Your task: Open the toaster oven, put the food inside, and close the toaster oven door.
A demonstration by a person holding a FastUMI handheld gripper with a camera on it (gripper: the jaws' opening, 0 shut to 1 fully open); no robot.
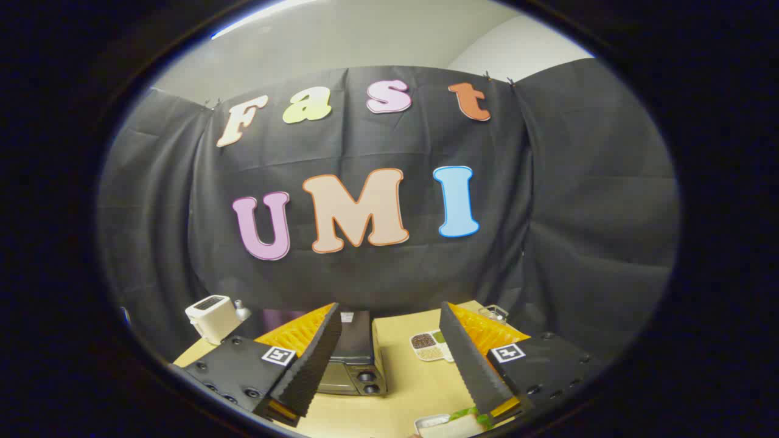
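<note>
Tool (389, 359) held high above the tabletop (408, 383), fingers spread wide apart, nothing between the pads. Fingers: black ribbed pads on orange backing, each on a black block carrying a square marker.

Toaster oven (356, 359) sits on the tabletop just beyond the left finger, partly hidden by it; dark boxy body, two round knobs on its right front. Door state cannot be told from this angle.

Bare pale-wood tabletop runs between the fingers, right of the oven.

Sectioned tray (431, 347) lies farther off, near the right finger; compartments hold dark, tan and green contents.

Food (465, 420) at the near edge by the right finger's base: pale slab with green leaves, beside a small white dish (431, 421).

White toaster (212, 317) stands far left, at the tabletop edge.
</note>
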